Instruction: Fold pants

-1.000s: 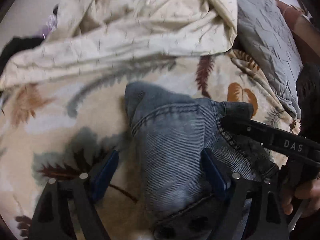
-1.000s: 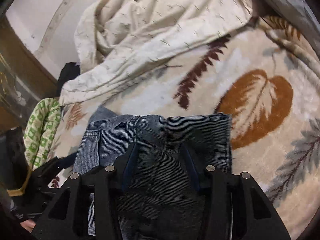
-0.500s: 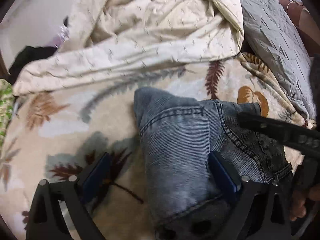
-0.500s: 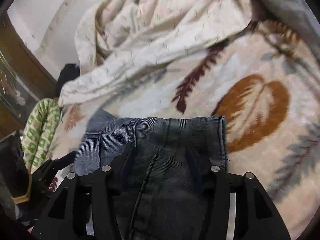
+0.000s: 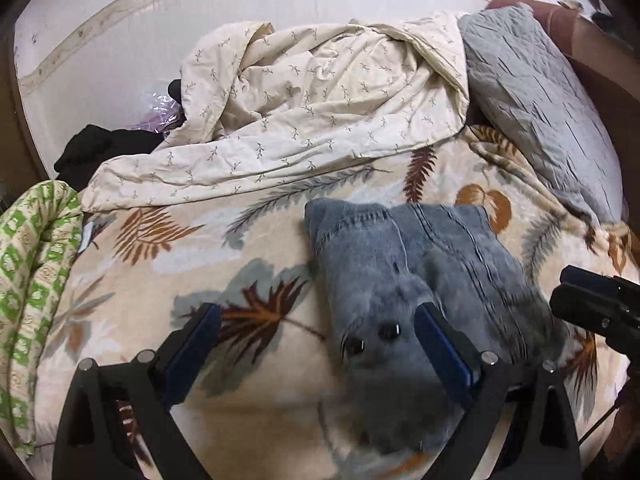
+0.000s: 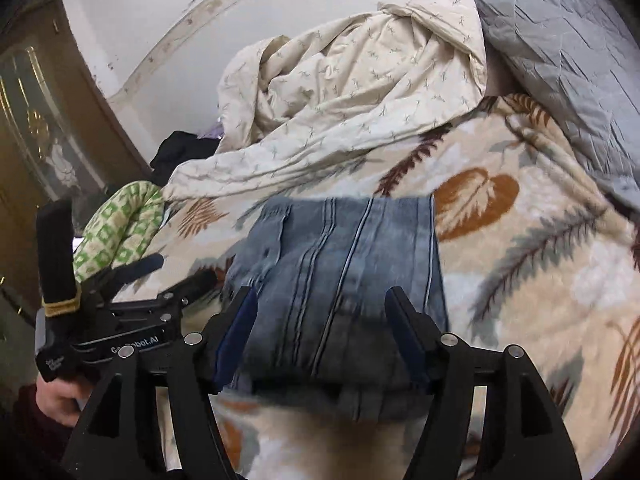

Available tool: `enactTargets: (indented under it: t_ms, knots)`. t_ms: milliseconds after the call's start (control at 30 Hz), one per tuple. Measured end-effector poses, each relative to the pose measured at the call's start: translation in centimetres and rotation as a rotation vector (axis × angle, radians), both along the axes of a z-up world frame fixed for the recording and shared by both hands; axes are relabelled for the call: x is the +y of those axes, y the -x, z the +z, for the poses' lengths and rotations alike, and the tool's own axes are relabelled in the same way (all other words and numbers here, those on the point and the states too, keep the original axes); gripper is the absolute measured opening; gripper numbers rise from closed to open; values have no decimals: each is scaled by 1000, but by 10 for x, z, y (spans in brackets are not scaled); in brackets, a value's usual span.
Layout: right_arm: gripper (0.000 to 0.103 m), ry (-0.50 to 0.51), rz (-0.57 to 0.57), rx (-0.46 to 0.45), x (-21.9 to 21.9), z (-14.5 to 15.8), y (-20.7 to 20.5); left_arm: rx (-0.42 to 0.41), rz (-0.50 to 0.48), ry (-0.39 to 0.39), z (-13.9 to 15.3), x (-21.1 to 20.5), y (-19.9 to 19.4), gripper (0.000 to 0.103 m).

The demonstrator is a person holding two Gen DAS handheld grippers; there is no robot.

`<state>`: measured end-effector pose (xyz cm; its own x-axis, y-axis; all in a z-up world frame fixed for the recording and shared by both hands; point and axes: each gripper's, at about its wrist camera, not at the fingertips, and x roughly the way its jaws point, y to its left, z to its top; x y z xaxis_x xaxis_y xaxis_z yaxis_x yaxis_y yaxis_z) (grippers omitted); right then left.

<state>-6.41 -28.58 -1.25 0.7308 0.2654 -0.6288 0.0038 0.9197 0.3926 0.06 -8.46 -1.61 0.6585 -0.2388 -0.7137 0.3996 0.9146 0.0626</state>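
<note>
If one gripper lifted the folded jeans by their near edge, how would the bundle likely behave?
The folded jeans would probably droop and unfold: they show stacked, loose denim layers. They look heavyish for their size, being thick and bulky. Sliding seems unlikely on the plush leaf-print blanket; a push would likely bunch them.

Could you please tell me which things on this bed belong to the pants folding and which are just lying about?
Job:
- jeans, folded on the blanket
- left tool, open
- right tool, jaws just opening, pads off the jeans

Lying about:
- cream sheet
- grey pillow
- green cloth
- black garment
</note>
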Motion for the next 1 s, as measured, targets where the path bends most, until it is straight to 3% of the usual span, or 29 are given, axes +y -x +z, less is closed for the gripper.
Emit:
enactTargets:
  t_ms: [333, 467, 600, 800, 1000]
  knots:
    - [66, -21, -43, -2, 11, -14, 5, 22, -18, -83, -26, 12, 26, 99]
    - [66, -24, -35, 49, 12, -31, -4, 7, -31, -108, -37, 5, 27, 99]
    - [67, 39, -10, 108, 22, -49, -14, 45, -39, -116, -45, 6, 20, 103]
    - [68, 89, 43, 117, 26, -62, -11, 99, -81, -100, -56, 12, 17, 103]
    - [68, 159, 80, 126, 32, -66, -10, 84, -86, -136, -67, 15, 19, 103]
